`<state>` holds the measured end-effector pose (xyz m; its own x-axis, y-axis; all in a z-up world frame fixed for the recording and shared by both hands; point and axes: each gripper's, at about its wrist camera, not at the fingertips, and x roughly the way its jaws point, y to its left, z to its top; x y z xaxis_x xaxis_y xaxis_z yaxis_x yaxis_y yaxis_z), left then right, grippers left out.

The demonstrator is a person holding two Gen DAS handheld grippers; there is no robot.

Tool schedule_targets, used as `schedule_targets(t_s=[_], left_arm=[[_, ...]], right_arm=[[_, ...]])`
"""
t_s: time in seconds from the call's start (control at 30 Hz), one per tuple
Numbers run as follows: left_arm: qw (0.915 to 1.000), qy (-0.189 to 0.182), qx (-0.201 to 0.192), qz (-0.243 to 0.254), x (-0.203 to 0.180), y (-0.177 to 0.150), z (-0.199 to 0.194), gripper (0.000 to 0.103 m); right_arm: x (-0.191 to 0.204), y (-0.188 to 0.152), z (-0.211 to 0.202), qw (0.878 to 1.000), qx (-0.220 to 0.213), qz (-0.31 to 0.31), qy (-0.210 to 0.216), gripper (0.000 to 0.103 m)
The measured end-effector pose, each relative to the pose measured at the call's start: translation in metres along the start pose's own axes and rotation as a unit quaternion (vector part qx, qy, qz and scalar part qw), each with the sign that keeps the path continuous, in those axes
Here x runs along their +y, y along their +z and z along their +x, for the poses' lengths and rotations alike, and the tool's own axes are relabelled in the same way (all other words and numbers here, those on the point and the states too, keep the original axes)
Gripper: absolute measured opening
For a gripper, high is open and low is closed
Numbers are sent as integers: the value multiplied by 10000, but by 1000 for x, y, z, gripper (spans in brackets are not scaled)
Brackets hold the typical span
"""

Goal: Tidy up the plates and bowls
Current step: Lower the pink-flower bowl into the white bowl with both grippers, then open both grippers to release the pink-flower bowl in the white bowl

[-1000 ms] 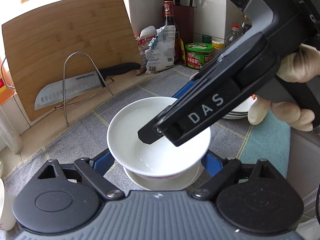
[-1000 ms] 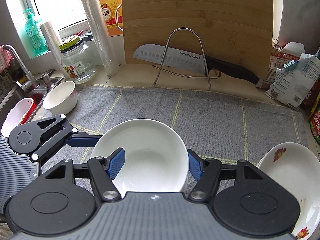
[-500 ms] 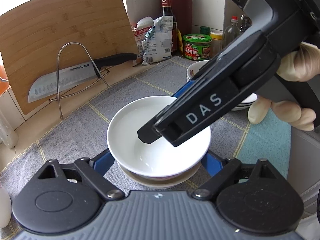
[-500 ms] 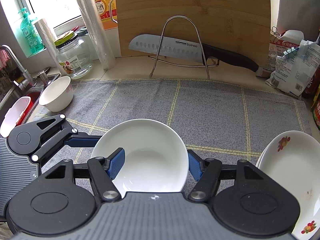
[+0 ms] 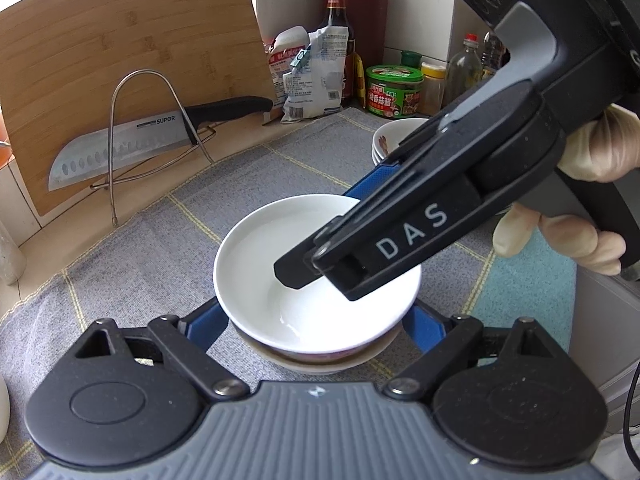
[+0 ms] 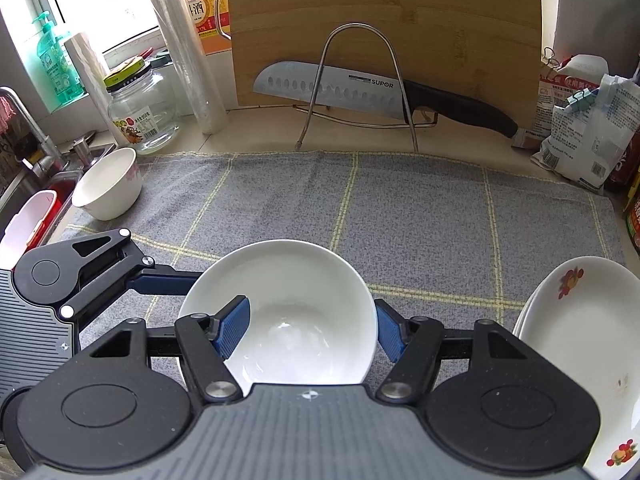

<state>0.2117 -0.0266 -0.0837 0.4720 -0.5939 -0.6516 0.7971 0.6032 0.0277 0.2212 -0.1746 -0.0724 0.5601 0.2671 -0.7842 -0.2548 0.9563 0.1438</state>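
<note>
A plain white bowl [image 5: 256, 272] [image 6: 288, 280] sits nested in a second bowl [image 5: 320, 364] with a reddish band, above the grey checked mat [image 6: 440, 220]. My right gripper [image 6: 310, 330] is shut on the white bowl, with one finger inside it and the other outside its wall. In the left wrist view the right gripper [image 5: 330, 230] reaches in from the upper right, held by a gloved hand [image 5: 580, 152]. My left gripper [image 5: 318, 324] is shut on the lower bowl, a blue pad on each side. One left finger [image 6: 168, 280] runs under the white bowl, which hides the lower bowl in the right wrist view.
A stack of floral plates [image 6: 580, 320] [image 5: 384, 136] stands at the mat's right. A small white bowl [image 6: 108, 184] sits at the mat's left corner by the sink [image 6: 24, 200]. Behind the mat are a knife [image 6: 340, 88] on a wire rack, a cutting board [image 6: 380, 12], a glass jar [image 6: 140, 116] and food packets [image 6: 580, 128].
Both views have tilted slightly, so the counter behind has shifted a little. The white bowl now sits slightly deeper in the lower bowl. Both grips are unchanged.
</note>
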Motion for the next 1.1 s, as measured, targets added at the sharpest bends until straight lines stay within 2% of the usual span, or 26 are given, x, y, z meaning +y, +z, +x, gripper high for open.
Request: schedule_targets(t_s=[0.37, 0.5, 0.57, 0.63, 0.93, 1.1], left_arm=[[10000, -31, 6, -18, 2, 0, 2, 95], [10000, -37, -15, 5, 2, 0, 2, 96], [10000, -35, -24, 43, 2, -1, 1, 96], [9999, -2, -31, 101, 1, -1, -1, 97], [9998, 65, -94, 180, 4, -5, -16, 99], [9989, 385, -223, -111, 13, -15, -39, 99]], right_arm=[[0, 0, 0, 10000, -24, 31, 19, 74], [-1, -1, -1, 9997, -45, 122, 182, 84], [1, -1, 0, 9999, -41, 100, 119, 86], [0, -2, 0, 9999, -59, 121, 70, 95], [0, -4, -13, 9996, -261, 118, -63, 103], [9, -1, -23, 9980, -519, -207, -304, 103]])
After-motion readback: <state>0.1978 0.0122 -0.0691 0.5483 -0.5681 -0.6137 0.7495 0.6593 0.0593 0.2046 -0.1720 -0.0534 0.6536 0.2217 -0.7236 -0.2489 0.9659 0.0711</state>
